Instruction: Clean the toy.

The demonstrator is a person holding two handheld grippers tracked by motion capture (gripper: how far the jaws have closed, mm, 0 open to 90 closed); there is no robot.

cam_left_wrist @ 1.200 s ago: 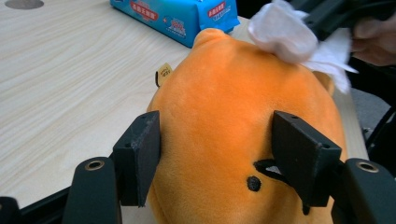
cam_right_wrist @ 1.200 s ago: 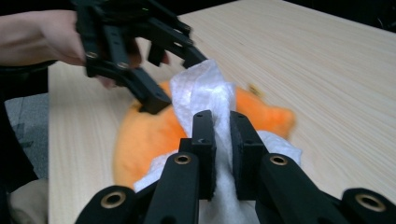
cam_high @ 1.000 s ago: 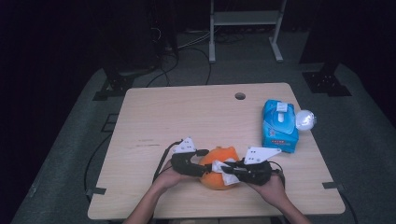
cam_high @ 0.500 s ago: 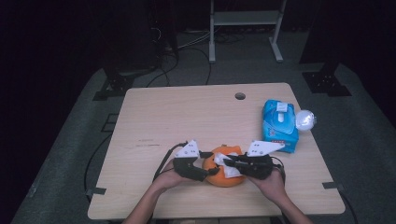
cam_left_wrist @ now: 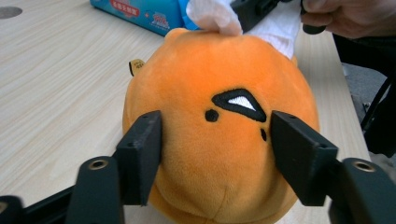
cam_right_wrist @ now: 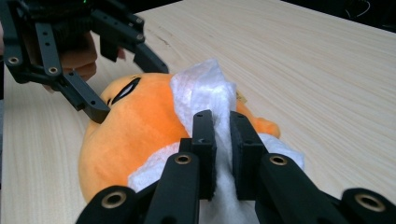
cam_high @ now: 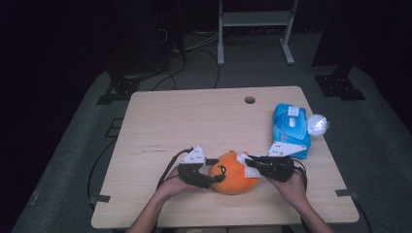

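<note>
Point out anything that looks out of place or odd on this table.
Nothing looks spilled or damaged. The orange plush toy lies on its side, clamped by the left tool, while the right tool presses a white tissue against it.

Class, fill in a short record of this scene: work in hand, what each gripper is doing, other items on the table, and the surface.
Work in hand: wiping an orange plush toy with a white tissue
Left gripper: jaws on either side of the toy, steadying it
Right gripper: shut on the tissue, which lies on the toy
Other items: blue tissue pack at the table's right side
Surface: light wooden table
</note>
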